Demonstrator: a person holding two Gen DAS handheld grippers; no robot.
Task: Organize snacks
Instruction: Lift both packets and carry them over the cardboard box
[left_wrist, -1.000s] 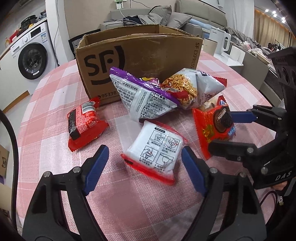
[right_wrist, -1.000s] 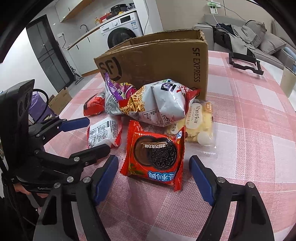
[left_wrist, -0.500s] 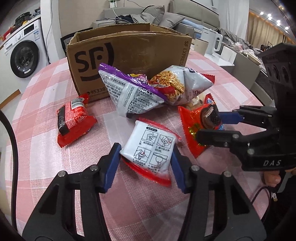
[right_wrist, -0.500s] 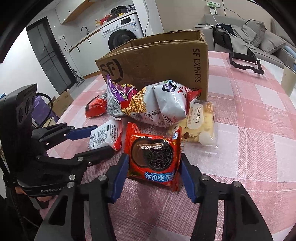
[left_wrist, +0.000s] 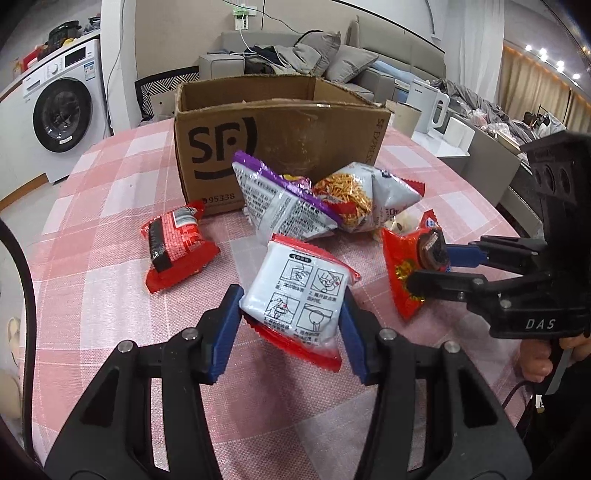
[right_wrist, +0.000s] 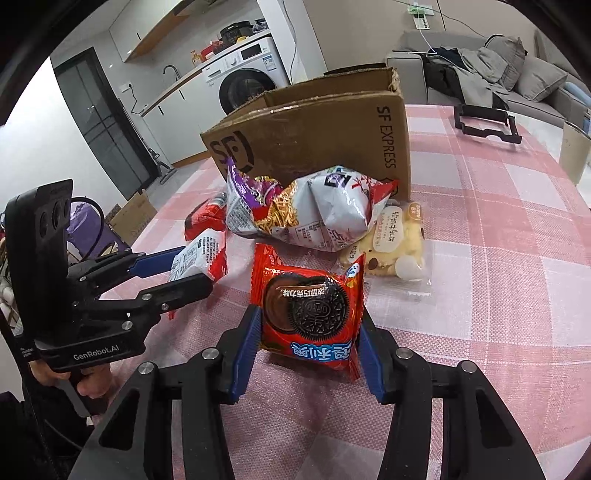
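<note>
My left gripper is shut on a white-and-red snack packet and holds it tilted just above the table; it also shows in the right wrist view. My right gripper is shut on a red cookie packet, lifted slightly; it shows in the left wrist view too. An open SF cardboard box stands behind. A purple-edged bag and a noodle-snack bag lean together in front of it.
A small red packet lies at the left of the pink checked tablecloth. A clear bag of pale candies lies right of the noodle bag. A black frame sits far right. A washing machine stands beyond the table.
Both grippers closed from wide open onto their packets, left on the white-and-red one, right on the cookie one, and both packets have come up off the cloth.
</note>
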